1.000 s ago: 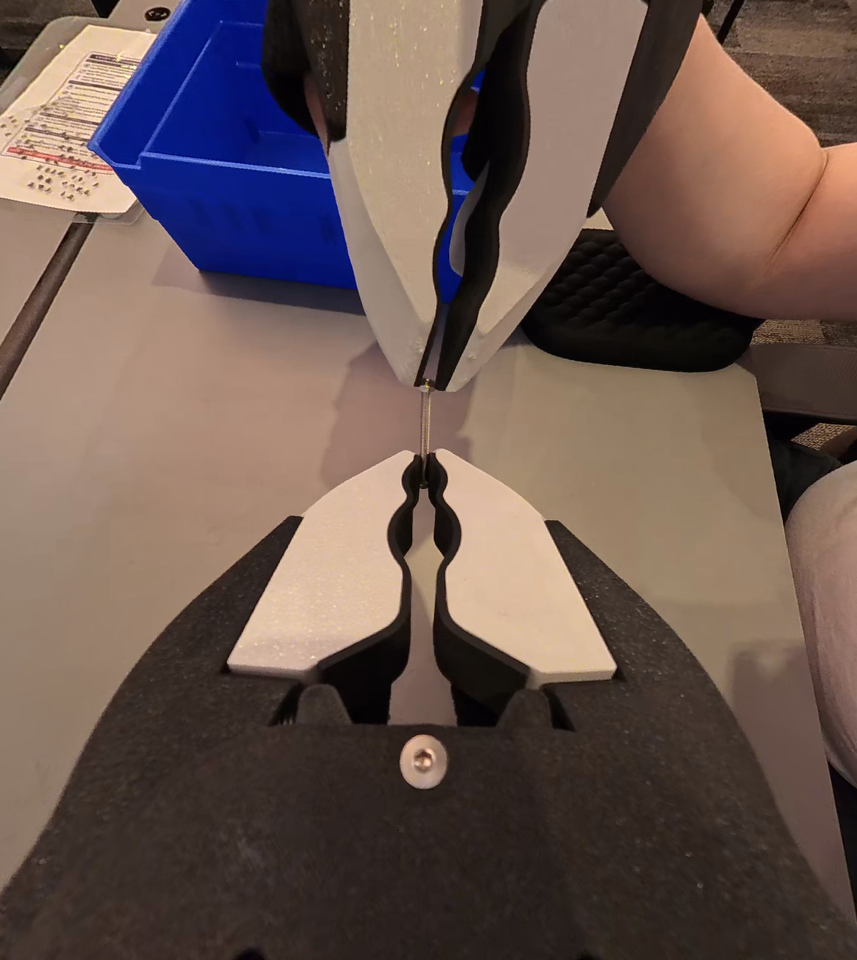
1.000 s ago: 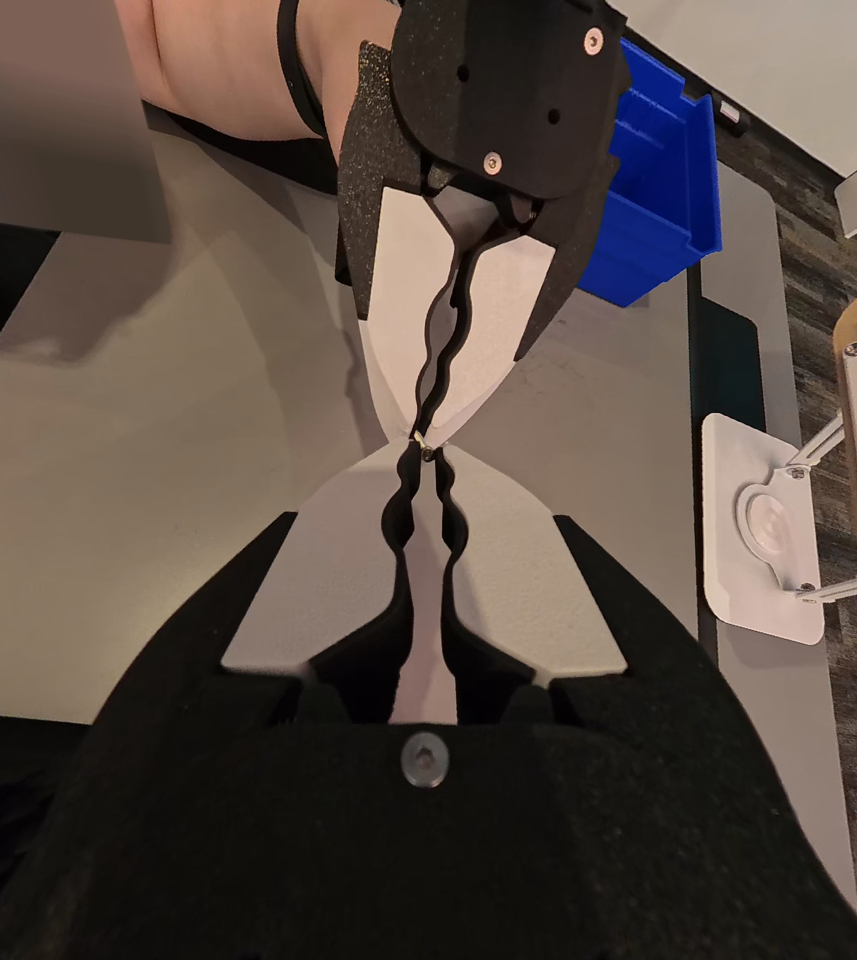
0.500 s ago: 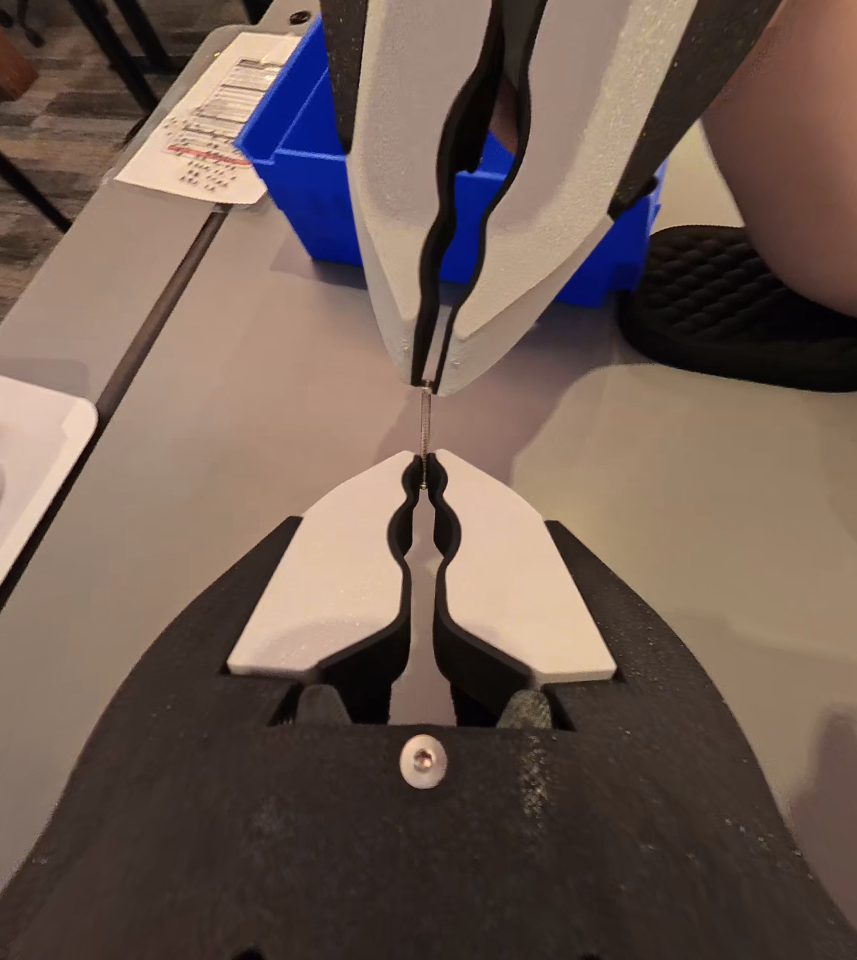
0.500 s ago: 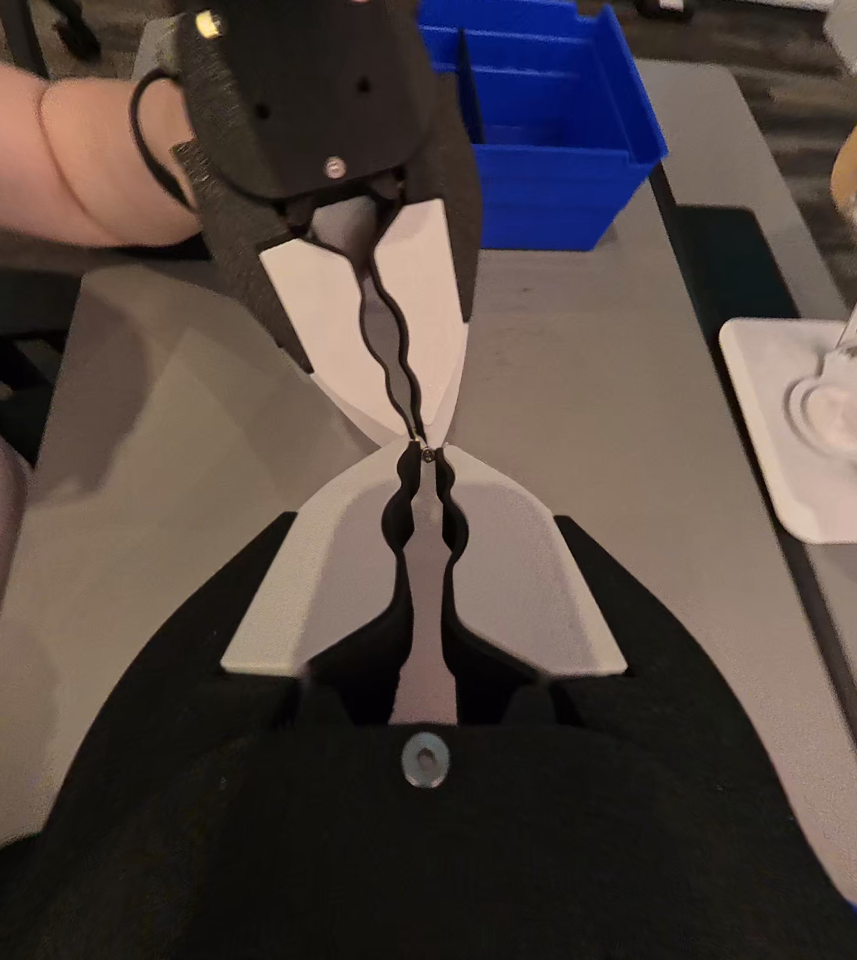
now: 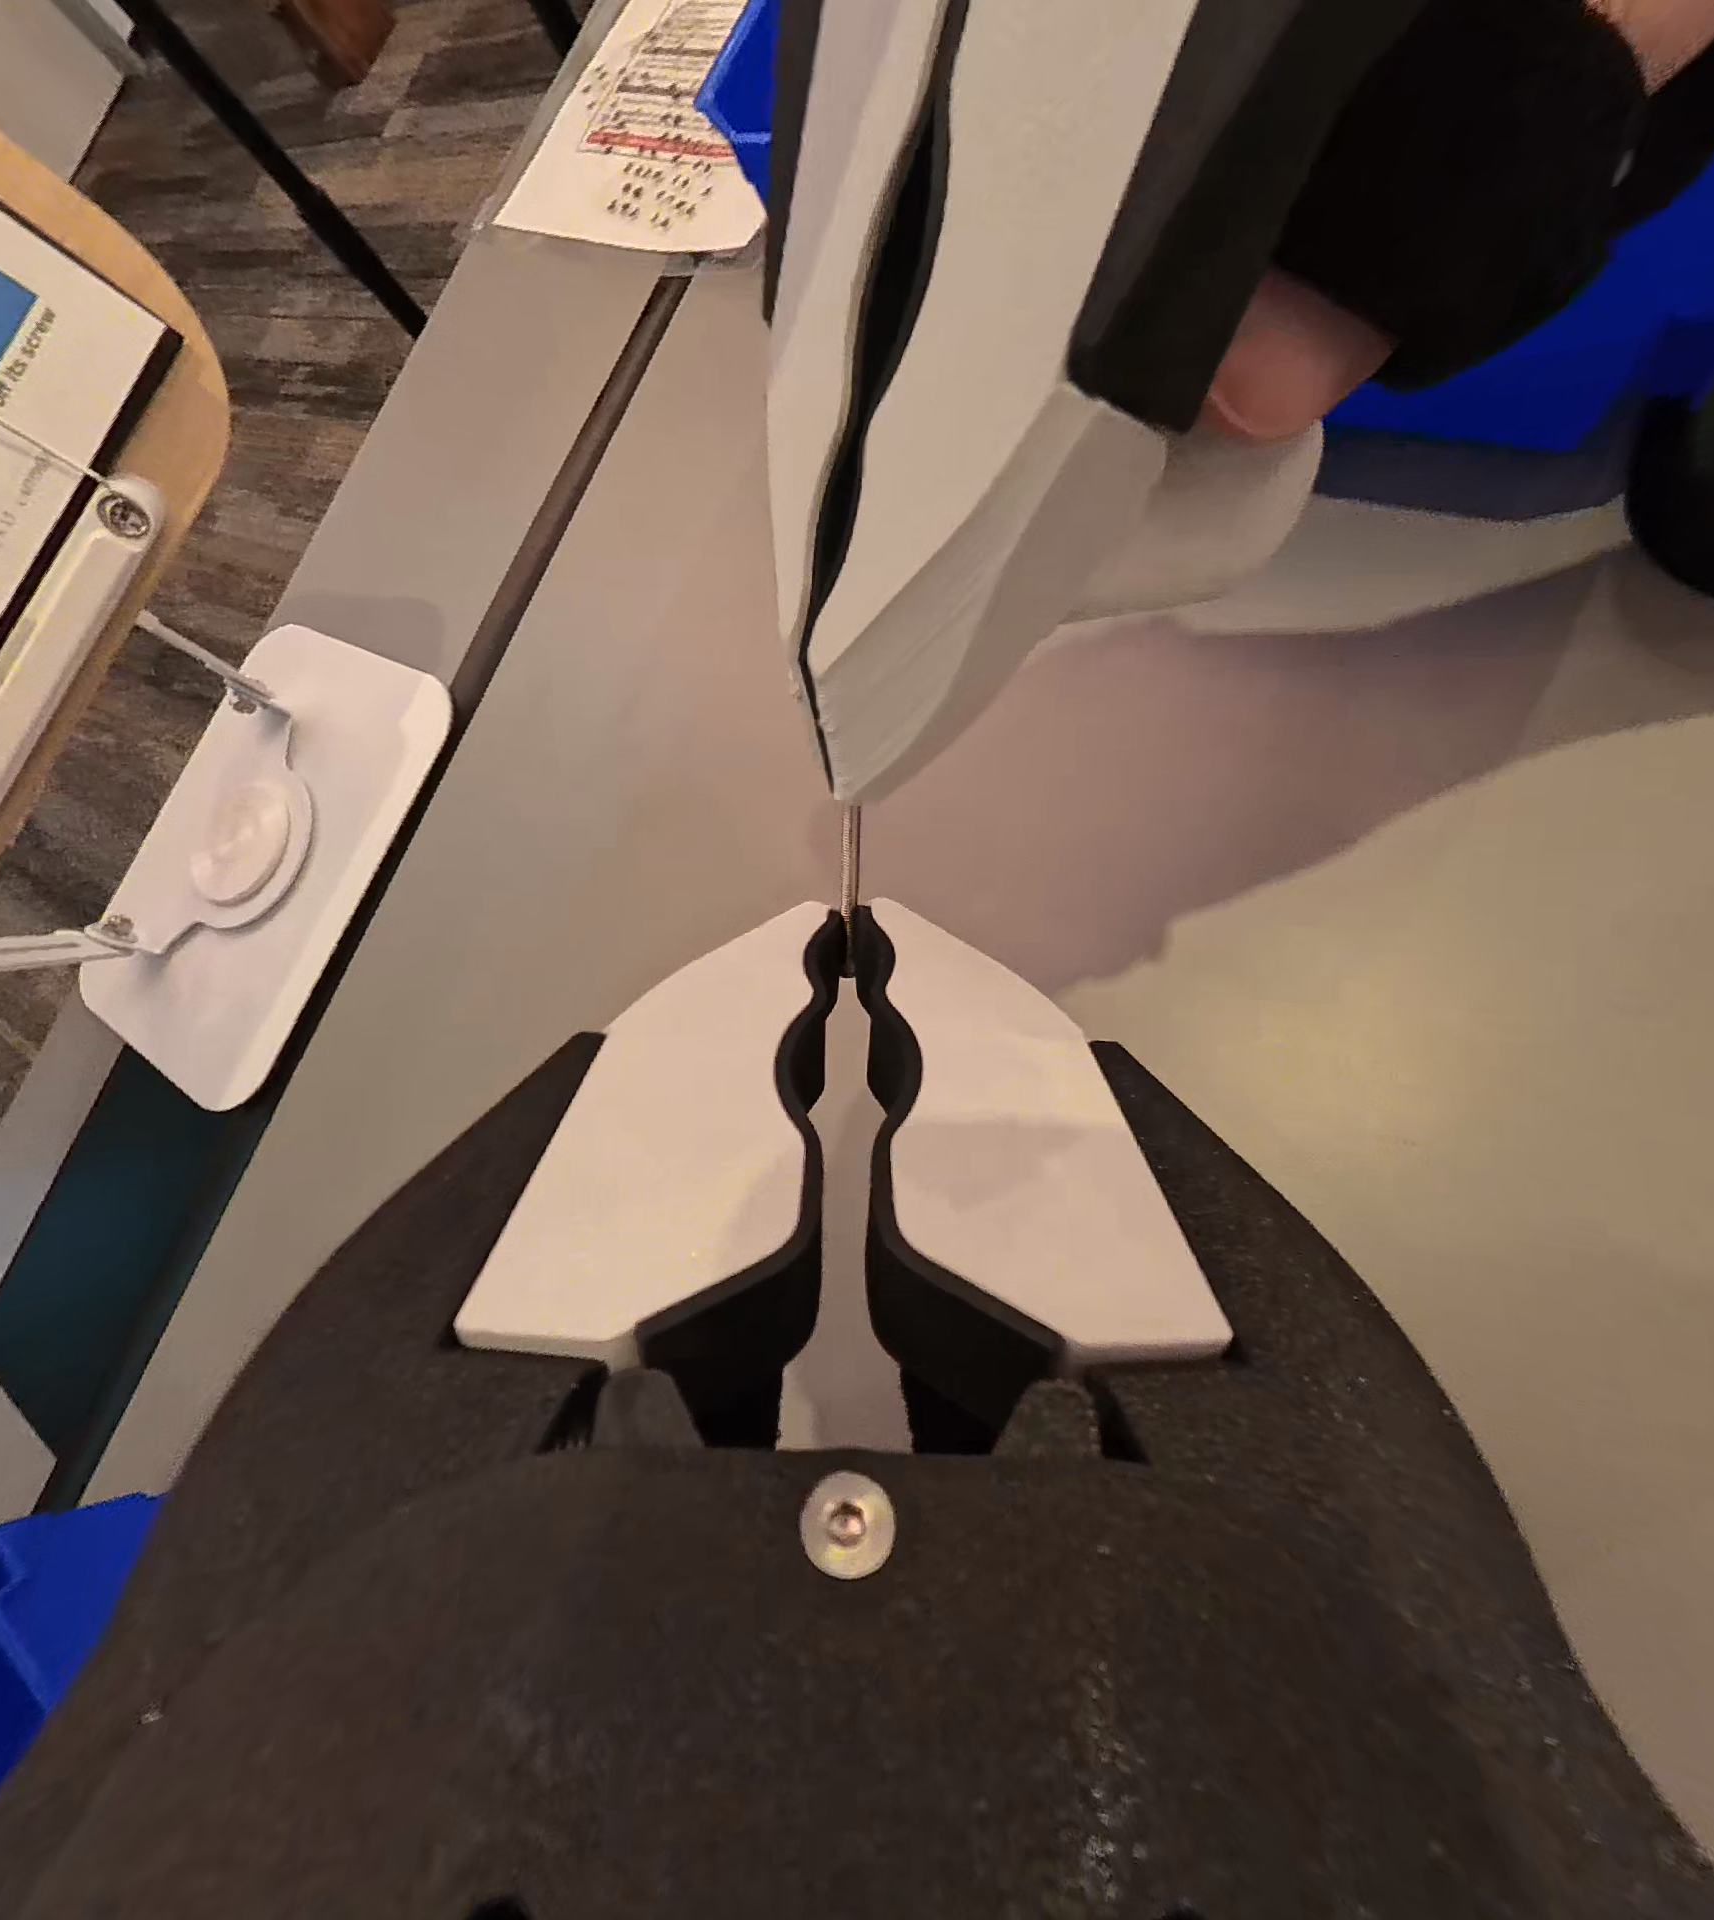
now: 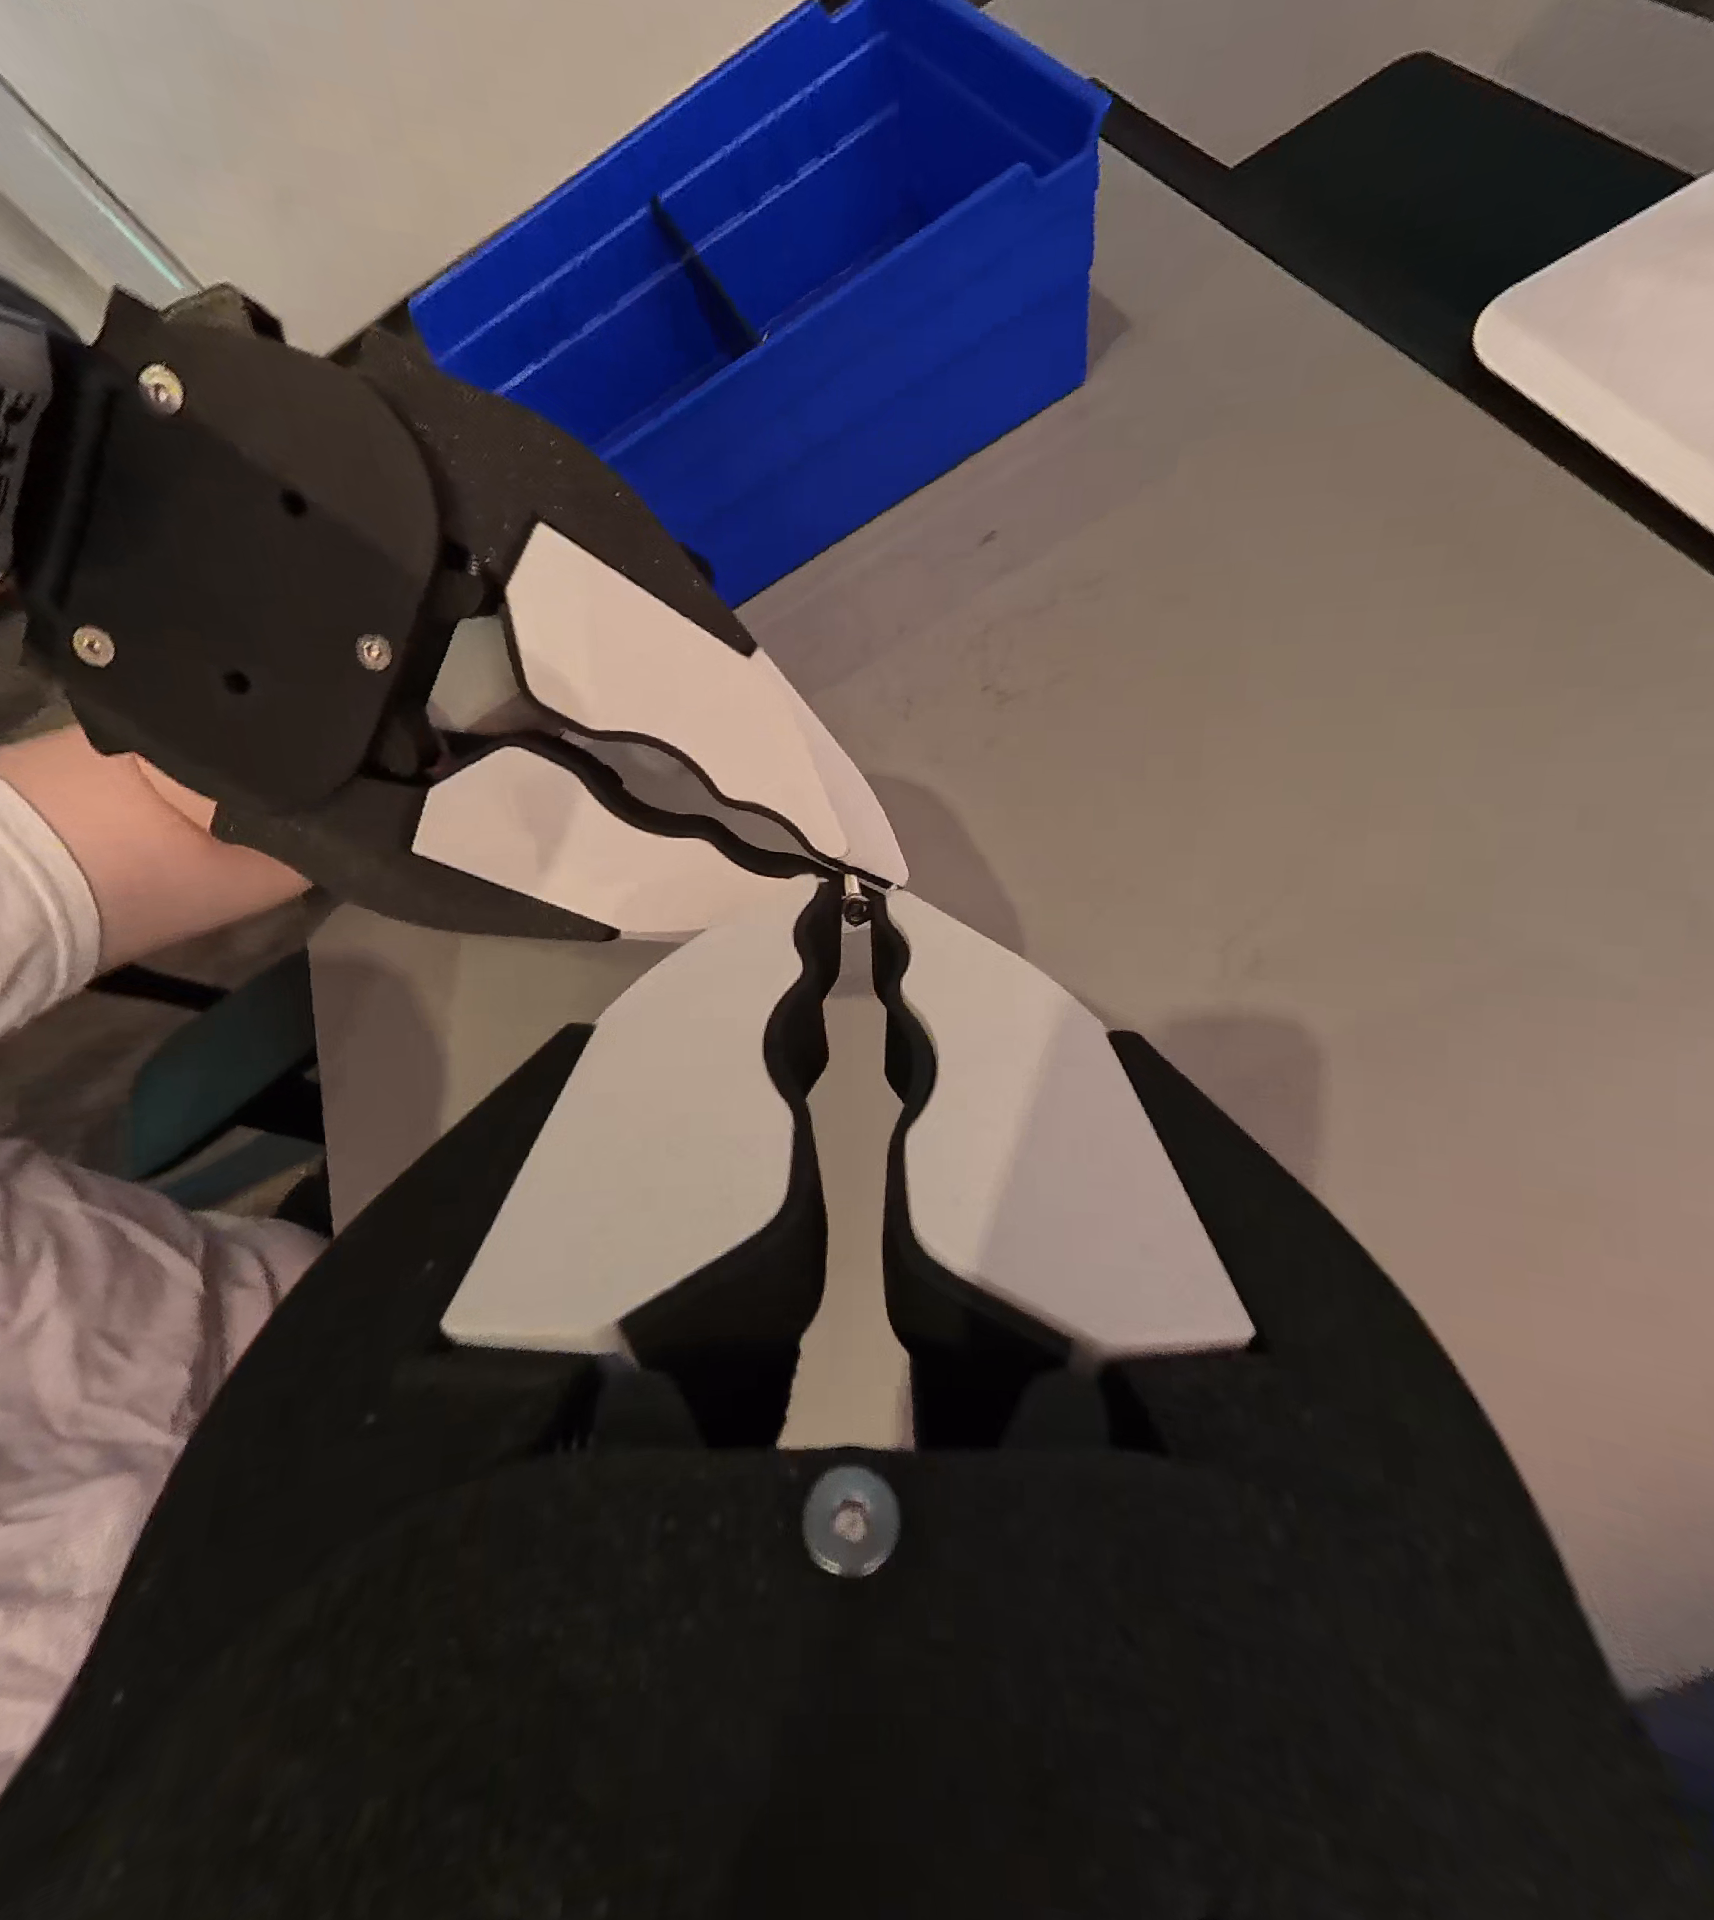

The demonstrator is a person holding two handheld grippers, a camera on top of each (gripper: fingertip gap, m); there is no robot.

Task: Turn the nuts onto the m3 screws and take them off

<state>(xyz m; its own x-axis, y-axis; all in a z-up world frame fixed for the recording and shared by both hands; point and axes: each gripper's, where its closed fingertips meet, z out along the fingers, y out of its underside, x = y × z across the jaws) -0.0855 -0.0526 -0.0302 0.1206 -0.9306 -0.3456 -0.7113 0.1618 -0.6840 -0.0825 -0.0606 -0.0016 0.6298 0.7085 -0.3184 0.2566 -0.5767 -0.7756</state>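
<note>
Left tool (image 5: 848,940) is clamped on the lower end of a thin screw (image 5: 849,860), held up in the air above the grey desk (image 5: 1352,987). Right tool (image 6: 851,914) pinches the screw's other end, tips nearly meeting; the nut is too small to make out. Blue bin (image 6: 832,312) sits behind w/ dividers.

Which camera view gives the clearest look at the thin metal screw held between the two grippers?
The left wrist view: the thin metal screw shows its bare shaft side-on, spanning the left gripper and right gripper. The right wrist view shows only a short foreshortened end between the fingers.
</note>
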